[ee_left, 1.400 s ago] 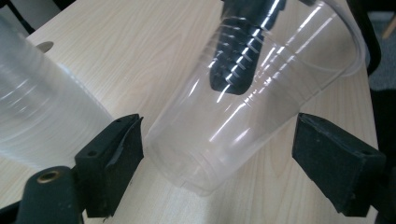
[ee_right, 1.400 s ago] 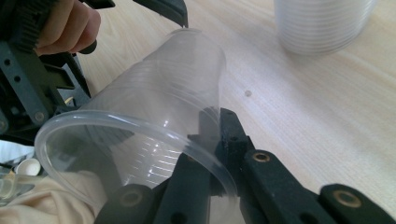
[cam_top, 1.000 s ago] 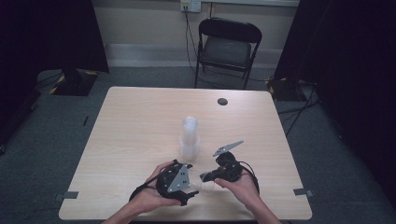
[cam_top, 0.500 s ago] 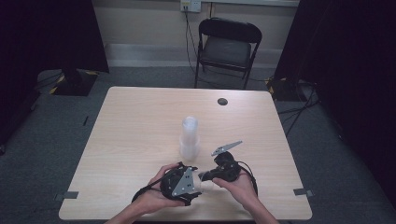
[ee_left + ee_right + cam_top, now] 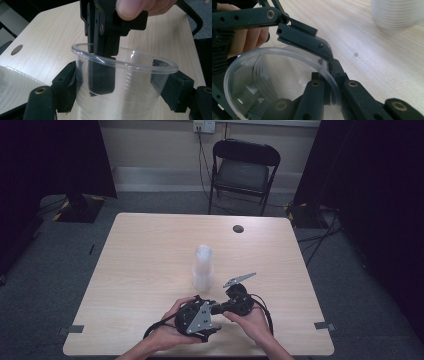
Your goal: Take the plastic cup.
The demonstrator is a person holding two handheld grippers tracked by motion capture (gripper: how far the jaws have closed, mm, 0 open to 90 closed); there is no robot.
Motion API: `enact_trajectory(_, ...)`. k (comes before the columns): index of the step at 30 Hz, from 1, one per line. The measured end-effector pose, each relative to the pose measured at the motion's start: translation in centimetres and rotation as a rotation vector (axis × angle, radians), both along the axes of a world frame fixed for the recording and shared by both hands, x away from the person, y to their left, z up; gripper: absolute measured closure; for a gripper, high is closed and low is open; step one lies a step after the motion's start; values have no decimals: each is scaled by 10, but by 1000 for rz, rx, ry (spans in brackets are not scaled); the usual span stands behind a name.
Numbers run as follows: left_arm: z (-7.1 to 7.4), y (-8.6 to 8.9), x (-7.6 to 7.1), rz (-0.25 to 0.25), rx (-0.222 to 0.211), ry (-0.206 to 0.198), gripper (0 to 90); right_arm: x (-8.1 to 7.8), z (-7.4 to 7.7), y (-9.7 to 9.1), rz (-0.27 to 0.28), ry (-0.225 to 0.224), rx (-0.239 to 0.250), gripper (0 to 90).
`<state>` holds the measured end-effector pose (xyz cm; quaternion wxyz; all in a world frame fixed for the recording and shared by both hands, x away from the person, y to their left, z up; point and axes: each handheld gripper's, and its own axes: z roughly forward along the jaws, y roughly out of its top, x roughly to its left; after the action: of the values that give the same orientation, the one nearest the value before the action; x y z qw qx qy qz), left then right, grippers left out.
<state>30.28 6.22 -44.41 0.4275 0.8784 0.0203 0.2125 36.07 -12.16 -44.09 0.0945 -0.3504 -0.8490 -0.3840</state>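
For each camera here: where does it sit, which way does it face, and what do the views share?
High view: above the near edge, facing forward and down on the table; both hands, left gripper, right gripper.
Left gripper view: on the left gripper, facing along its jaws, which clasp a clear cup.
Right gripper view: on the right gripper, pinching that cup's rim.
Shared: the cup stack.
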Motion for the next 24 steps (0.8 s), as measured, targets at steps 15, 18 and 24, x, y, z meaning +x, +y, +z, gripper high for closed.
enact_trajectory(15, 0, 1, -2, 7, -27, -1, 275, 0, -3, 1, -9, 4, -5, 885)
enact_trajectory(18, 1, 3, 0, 24, -57, -9, 281, 0, -2, 0, -23, -10, 7, 852)
enact_trajectory(24, 1, 5, 2, 45, -80, -6, 295, 0, -1, -2, -45, -32, 47, 776)
